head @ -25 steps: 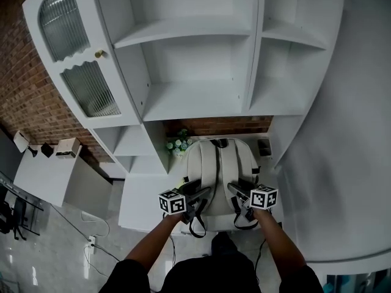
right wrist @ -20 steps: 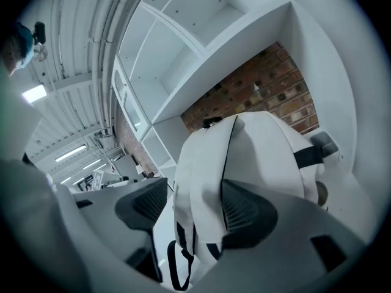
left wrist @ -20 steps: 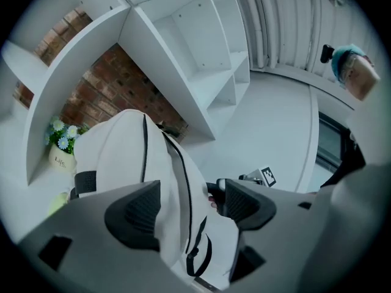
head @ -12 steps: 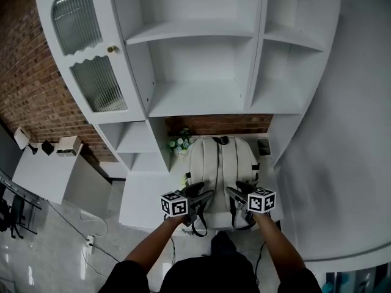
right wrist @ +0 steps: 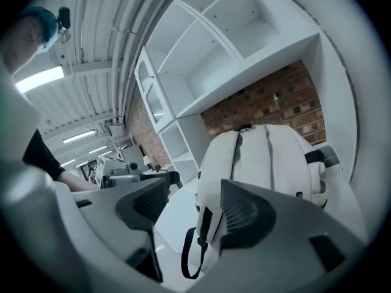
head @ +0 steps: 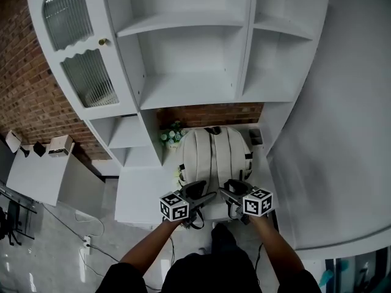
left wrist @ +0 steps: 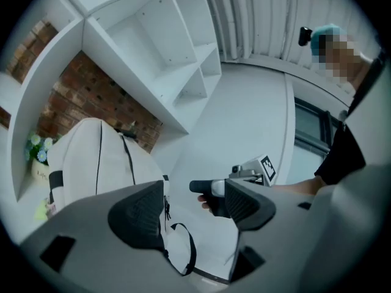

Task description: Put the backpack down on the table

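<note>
The backpack is cream-white with black straps and seams. The table and shelves are plain white; the wall is red-brown brick. The left claw and right claw are grey with black ribbed pads, each carrying 1 marker cube patterned in black-and-white squares.

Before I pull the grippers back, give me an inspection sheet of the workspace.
Surface: white table, backpack lying on it.
Job's things: cream fabric backpack, flat, straps up.
Clutter: small pot of white flowers at its far left; small dark object at its far right, unidentifiable.
Grippers: left gripper and right gripper both open, empty, at the backpack's near end.
Cables: white cable on the floor, left.
Surroundings: white shelf unit, red brick wall.
</note>
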Motion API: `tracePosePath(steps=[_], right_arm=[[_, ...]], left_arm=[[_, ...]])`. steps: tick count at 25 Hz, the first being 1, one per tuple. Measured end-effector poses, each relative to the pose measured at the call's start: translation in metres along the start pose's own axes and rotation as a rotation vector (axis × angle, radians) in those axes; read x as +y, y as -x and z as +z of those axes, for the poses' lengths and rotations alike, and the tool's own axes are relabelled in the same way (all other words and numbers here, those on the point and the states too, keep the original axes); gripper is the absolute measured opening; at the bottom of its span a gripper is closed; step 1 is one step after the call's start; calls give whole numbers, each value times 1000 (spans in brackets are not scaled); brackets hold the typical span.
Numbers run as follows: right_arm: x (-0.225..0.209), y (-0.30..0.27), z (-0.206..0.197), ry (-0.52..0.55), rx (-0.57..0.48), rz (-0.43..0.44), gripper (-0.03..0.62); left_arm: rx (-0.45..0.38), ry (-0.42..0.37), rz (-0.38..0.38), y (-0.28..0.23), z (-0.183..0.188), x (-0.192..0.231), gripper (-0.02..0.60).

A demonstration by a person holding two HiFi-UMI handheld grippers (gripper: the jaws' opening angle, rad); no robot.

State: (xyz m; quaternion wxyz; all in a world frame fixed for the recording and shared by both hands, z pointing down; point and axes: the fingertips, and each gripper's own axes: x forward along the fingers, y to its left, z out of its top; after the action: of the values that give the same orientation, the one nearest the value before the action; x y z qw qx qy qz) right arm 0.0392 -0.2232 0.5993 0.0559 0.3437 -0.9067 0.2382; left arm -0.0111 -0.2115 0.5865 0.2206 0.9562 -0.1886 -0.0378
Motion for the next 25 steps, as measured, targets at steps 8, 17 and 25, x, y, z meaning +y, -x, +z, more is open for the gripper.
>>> tracePosePath(steps=[8,17,25], right_arm=[[28,29,4,83,-45,-44,276],[41,69,15,83,-138,-111,156],[58,105,15,195,-140,-192,26]], left_arm=[[-76,-26,24,10,9,-39,291],[-149,-16,145,2,7,-77,55],[-178,-113,371,-5,-1,-115,17]])
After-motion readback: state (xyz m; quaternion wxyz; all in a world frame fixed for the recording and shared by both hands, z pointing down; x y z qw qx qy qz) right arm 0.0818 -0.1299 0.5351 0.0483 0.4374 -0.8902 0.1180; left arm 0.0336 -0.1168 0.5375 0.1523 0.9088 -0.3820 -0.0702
